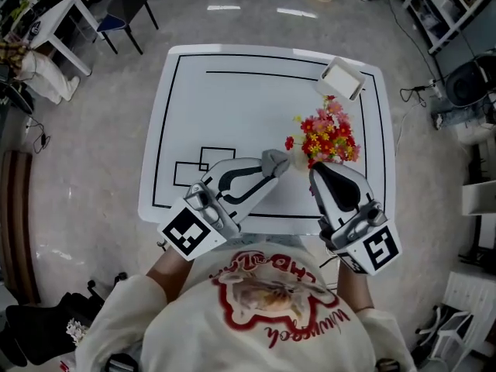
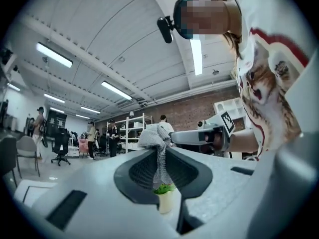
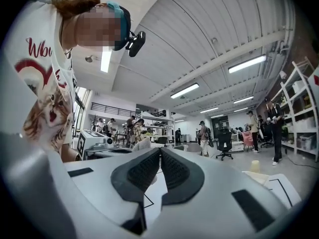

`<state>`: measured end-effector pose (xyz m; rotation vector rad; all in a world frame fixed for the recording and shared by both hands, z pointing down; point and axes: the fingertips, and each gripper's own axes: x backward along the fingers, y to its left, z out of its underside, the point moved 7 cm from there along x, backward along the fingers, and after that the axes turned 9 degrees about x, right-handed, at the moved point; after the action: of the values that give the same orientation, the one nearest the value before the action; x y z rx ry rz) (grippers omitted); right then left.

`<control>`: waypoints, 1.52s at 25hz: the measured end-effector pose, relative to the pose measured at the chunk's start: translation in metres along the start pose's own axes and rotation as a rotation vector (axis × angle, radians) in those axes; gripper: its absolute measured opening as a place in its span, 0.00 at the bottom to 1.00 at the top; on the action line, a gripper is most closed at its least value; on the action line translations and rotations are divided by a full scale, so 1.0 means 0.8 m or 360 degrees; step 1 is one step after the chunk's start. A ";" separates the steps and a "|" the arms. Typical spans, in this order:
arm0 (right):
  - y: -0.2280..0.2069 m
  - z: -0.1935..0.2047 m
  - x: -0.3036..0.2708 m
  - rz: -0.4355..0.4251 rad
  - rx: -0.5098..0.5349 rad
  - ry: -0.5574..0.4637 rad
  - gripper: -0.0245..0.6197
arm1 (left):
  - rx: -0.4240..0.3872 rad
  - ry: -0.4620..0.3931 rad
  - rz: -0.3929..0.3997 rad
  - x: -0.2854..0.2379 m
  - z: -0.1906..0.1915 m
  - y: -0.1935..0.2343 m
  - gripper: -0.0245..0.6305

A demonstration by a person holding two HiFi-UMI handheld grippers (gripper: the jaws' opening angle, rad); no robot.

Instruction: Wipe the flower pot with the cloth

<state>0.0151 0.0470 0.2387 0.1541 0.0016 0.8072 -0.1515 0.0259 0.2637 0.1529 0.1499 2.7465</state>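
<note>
The flower pot [image 1: 329, 138], topped with red, yellow and pink blooms, stands at the right of the white table [image 1: 232, 99]. My left gripper [image 1: 271, 169] is shut on a grey cloth [image 1: 276, 161], which it holds in the air just left of the flowers. In the left gripper view the cloth [image 2: 158, 141] hangs between the jaws, and the small cream pot [image 2: 164, 200] with green leaves shows below it. My right gripper [image 1: 314, 170] sits right beside the flowers, on my side of them. Its jaws [image 3: 159, 152] meet with nothing between them.
A white box [image 1: 341, 77] lies at the table's far right corner. Black lines and rectangles mark the tabletop. A white desk [image 1: 54, 22] and chairs stand off to the far left, with shelving [image 1: 457, 6] to the right. People stand far off in the room.
</note>
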 end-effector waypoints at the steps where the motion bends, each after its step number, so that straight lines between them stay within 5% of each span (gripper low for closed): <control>1: 0.003 0.000 0.000 0.0002 0.0002 0.0013 0.05 | 0.0056 -0.0040 -0.0019 0.005 -0.001 0.000 0.10; 8: 0.016 -0.002 0.036 0.0171 -0.0004 0.0052 0.05 | 0.0075 -0.0019 0.0071 0.011 0.005 -0.003 0.10; 18: 0.035 -0.029 0.066 0.0088 0.0111 -0.0049 0.05 | 0.0140 -0.0119 0.0031 0.024 -0.010 -0.056 0.10; 21: 0.045 -0.041 0.092 0.0058 0.0127 -0.0045 0.05 | 0.0062 -0.0163 -0.0006 0.013 -0.021 -0.094 0.10; 27: 0.068 -0.045 0.192 0.0045 0.0047 -0.0050 0.05 | 0.0101 -0.0248 -0.0041 -0.005 -0.013 -0.202 0.10; 38: 0.162 -0.027 0.352 -0.0083 -0.0013 -0.0050 0.05 | -0.0004 -0.0241 -0.0267 0.036 0.020 -0.394 0.10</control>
<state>0.1149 0.3408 0.2512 0.1582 -0.0273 0.7525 -0.0594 0.3286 0.2424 0.3309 0.1128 2.5567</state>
